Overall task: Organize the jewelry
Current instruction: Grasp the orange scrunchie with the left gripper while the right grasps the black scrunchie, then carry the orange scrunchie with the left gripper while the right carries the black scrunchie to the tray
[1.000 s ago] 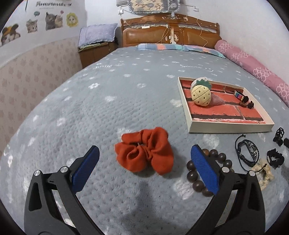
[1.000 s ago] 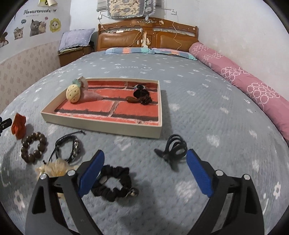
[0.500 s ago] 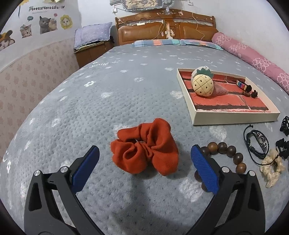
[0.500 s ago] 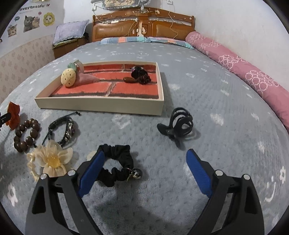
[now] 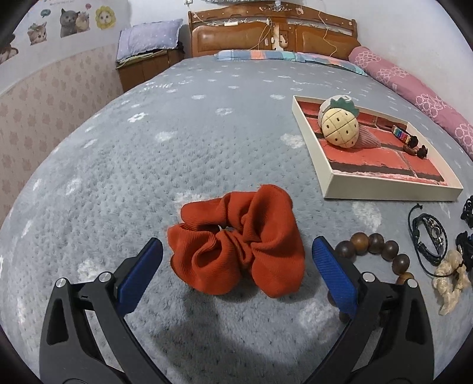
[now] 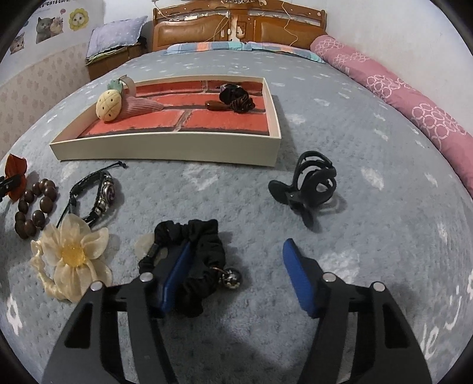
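Note:
An orange scrunchie (image 5: 236, 239) lies on the grey bedspread, between the wide-apart fingers of my left gripper (image 5: 236, 245), which is open and not touching it. My right gripper (image 6: 236, 251) is low over a black scrunchie with a small bell (image 6: 207, 251), and its jaws are closing. Its left finger (image 6: 177, 268) sits inside the scrunchie's ring, with the right side of the band between the fingers. The right pad (image 6: 295, 265) is clear of the scrunchie. A cream tray with a brick-pattern floor (image 6: 165, 146) holds a pineapple plush (image 6: 111, 105) and dark hair ties (image 6: 236, 97).
A black claw clip (image 6: 310, 186) lies right of the black scrunchie. To its left are a cream flower hair tie (image 6: 71, 254), a black braided bracelet (image 6: 97, 192) and a wooden bead bracelet (image 6: 35, 206). A pink bolster (image 6: 399, 88) lines the bed's right side, and a headboard (image 6: 236, 26) stands far back.
Both grippers have sunk closer to their scrunchies. The right jaws have narrowed, and the left finger now stands inside the black scrunchie's ring. The left jaws stay wide.

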A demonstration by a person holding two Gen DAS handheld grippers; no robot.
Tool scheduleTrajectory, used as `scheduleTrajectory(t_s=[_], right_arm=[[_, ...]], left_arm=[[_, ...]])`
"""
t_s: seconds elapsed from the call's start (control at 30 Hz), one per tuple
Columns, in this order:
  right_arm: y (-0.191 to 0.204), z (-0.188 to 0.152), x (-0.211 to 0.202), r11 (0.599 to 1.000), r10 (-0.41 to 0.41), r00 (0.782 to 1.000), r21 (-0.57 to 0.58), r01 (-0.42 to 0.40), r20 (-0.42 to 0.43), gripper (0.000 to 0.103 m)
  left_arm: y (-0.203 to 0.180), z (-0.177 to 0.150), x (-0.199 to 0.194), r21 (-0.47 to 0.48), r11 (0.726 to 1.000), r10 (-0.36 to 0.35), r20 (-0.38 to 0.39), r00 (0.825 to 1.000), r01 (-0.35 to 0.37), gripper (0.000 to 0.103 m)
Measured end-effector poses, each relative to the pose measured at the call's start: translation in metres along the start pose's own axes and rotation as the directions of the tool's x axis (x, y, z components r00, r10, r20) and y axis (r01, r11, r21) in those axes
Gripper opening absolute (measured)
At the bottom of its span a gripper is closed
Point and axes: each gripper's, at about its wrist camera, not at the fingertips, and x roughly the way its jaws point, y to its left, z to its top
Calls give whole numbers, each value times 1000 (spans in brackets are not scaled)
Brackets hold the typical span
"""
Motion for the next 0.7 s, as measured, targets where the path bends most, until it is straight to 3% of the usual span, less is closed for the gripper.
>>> scheduleTrajectory(t_s=[0.13,0.5,0.7], right_arm=[[1,0,0,1000,10,1000,-3,-10,2,55],[9,0,-1,999,30,1000,-42,-29,6,35],[8,0,-1,997,58,998,-42,-58,6,25]], left_arm=[[4,1,9,-21,1000,-15,-25,1000,15,77],[8,-1,8,-59,997,-51,-17,999,50,47],[13,-1,9,-80,995,-62,-19,998,60,38]])
